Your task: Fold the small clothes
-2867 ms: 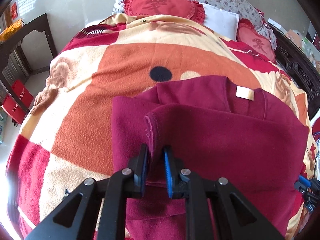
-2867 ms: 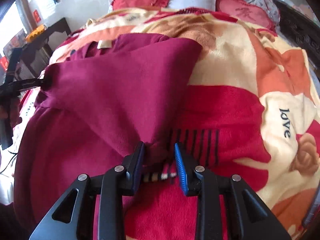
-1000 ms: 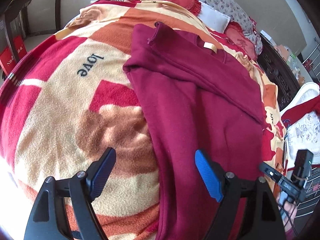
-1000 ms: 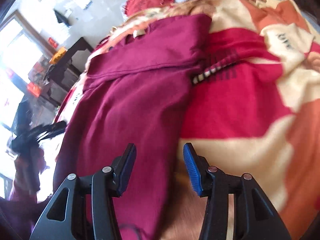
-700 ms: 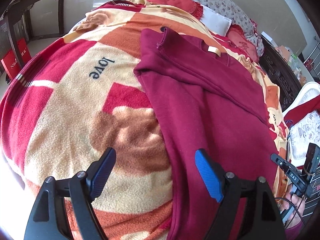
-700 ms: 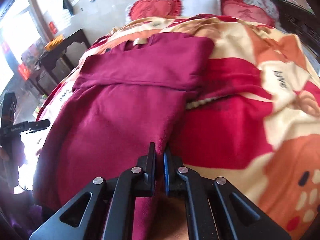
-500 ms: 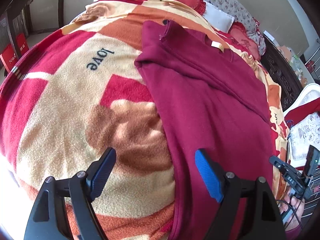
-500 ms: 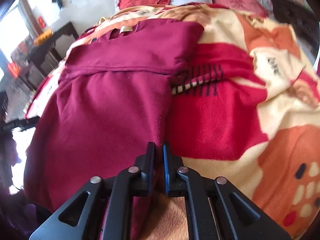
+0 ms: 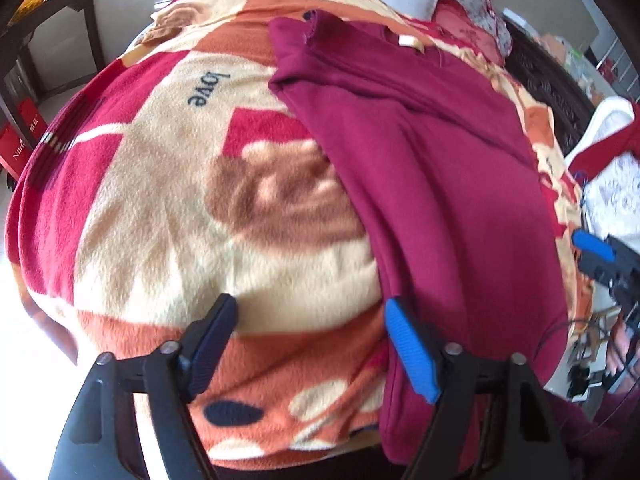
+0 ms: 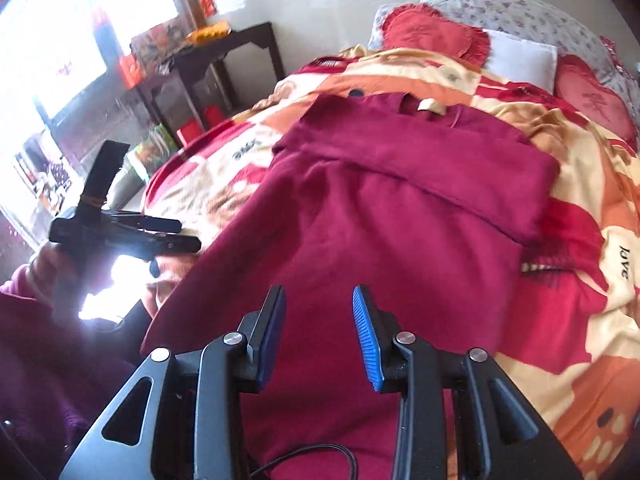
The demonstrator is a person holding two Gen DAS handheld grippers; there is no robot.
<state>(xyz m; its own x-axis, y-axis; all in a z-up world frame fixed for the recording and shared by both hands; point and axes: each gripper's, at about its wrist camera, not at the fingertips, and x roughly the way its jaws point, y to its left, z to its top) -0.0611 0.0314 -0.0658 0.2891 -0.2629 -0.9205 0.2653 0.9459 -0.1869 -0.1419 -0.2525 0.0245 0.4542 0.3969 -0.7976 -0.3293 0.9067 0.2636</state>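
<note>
A maroon fleece top (image 9: pixel 432 160) lies flat on the patterned blanket (image 9: pixel 168 184), sleeves folded across its upper part, a pale neck label (image 9: pixel 408 42) at the far end. It also shows in the right wrist view (image 10: pixel 380 240). My left gripper (image 9: pixel 308 340) is open and empty, at the top's left bottom edge, its blue right finger (image 9: pixel 408 348) over the cloth edge. My right gripper (image 10: pixel 318 328) is open and empty, above the top's lower middle. The left gripper shows in the right wrist view (image 10: pixel 120 232). The right gripper's tip shows at the left wrist view's right edge (image 9: pixel 596 248).
Red heart cushions (image 10: pixel 432 32) and pillows (image 10: pixel 520 56) lie at the bed's head. A dark side table (image 10: pixel 224 56) stands left of the bed. A dark carved bed frame (image 9: pixel 548 92) runs along the right. White and red cloth (image 9: pixel 612 160) hangs off the bed's right side.
My right gripper was shut on the top's right edge, then let go, opened and moved left over the cloth. My left gripper stayed open and edged toward the bottom hem.
</note>
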